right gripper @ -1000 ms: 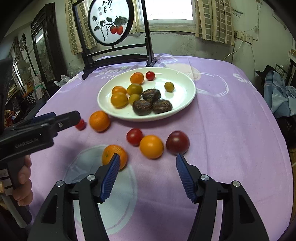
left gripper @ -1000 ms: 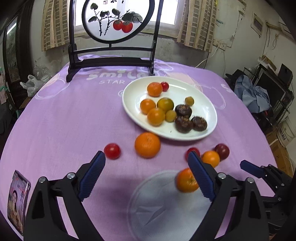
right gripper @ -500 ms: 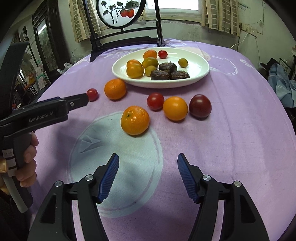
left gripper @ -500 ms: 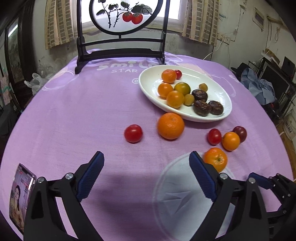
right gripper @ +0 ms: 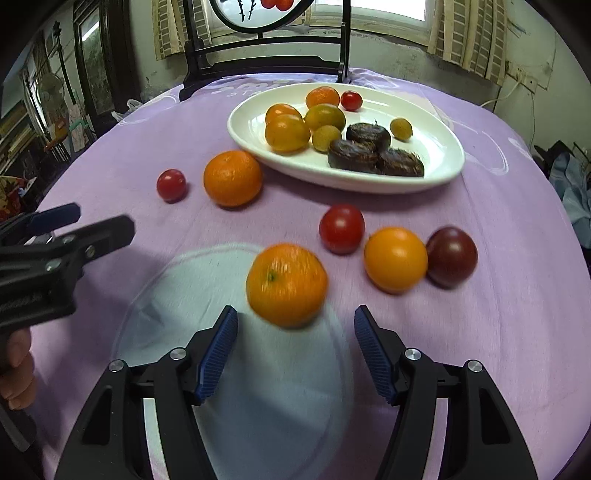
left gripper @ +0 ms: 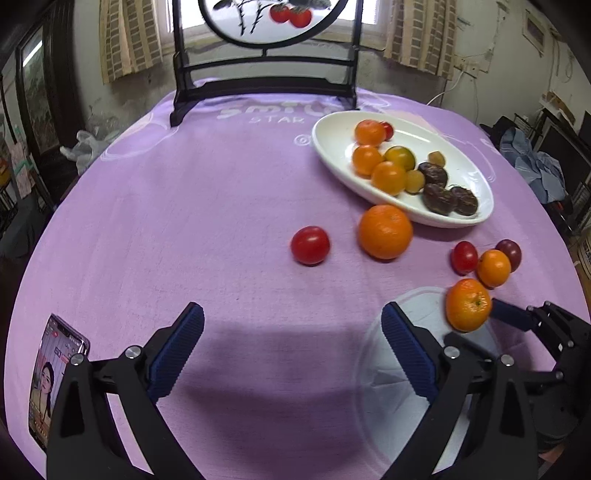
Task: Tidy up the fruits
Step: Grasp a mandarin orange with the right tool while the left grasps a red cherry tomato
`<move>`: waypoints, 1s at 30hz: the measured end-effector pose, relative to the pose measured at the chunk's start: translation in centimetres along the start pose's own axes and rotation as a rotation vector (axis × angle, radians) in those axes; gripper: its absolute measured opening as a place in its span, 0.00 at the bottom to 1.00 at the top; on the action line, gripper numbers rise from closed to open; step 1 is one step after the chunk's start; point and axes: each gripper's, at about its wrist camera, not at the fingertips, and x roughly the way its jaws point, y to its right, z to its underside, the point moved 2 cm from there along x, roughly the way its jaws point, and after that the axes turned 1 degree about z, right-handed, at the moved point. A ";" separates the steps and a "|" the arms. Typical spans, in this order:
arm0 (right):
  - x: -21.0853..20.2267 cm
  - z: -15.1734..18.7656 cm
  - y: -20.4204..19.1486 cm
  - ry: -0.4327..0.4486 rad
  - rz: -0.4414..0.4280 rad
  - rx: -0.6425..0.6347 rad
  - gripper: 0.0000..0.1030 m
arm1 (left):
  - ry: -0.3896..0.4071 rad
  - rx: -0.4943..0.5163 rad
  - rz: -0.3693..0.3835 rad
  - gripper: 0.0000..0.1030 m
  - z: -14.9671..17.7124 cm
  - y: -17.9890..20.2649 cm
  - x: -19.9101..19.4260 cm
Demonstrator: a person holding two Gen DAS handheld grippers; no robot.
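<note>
Tangerine point(right gripper: 286, 284) lies on the purple counter point(right gripper: 517, 332), just ahead of the right tongs point(right gripper: 295, 354), which stand released and empty. Left tongs point(left gripper: 291, 347), also released, are further away; white plate point(right gripper: 443, 173) waits beyond.

Curtained window point(left gripper: 373, 22), grimy wall point(left gripper: 491, 85)

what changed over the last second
Both tools came down toward the loose fruit. The right tool now sits open just short of the nearest orange mandarin; the left tool is open and empty. Nothing was gripped; the white oval plate and fruit stayed put.
</note>
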 end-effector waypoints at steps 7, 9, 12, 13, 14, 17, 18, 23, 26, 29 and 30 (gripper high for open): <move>0.2 -0.9 0.4 0.010 -0.024 0.013 0.43 | -0.040 -0.023 -0.014 0.92 0.1 -0.9 1.3; -0.1 -0.6 0.8 0.006 -0.041 0.029 0.43 | -0.046 -0.011 -0.020 0.92 0.2 -0.5 1.7; -0.7 -0.1 1.4 0.006 -0.061 0.048 0.43 | -0.051 -0.004 -0.038 0.92 0.4 -0.4 2.3; -1.0 0.1 1.7 0.007 -0.071 0.054 0.43 | -0.048 -0.004 -0.045 0.92 0.4 -0.4 2.5; -1.2 0.3 1.9 0.009 -0.077 0.059 0.43 | -0.039 -0.003 -0.054 0.92 0.4 -0.4 2.6; -1.7 0.9 2.4 0.014 -0.097 0.068 0.43 | -0.031 0.027 -0.099 0.92 0.5 0.0 3.2; -1.8 1.2 2.7 0.017 -0.107 0.074 0.43 | -0.037 0.032 -0.108 0.92 0.5 0.1 3.4; -2.3 1.4 3.2 0.020 -0.158 0.096 0.43 | -0.065 -0.008 -0.065 0.92 -0.3 0.4 3.9; -2.7 1.4 3.0 0.030 -0.195 0.094 0.43 | -0.084 -0.003 -0.055 0.84 -1.0 0.8 4.8; -3.3 1.4 2.9 0.040 -0.212 0.088 0.43 | -0.079 0.001 -0.045 0.83 -1.8 1.0 5.4; -3.4 1.4 2.9 0.042 -0.216 0.089 0.43 | -0.078 0.003 -0.042 0.83 -2.0 1.2 5.6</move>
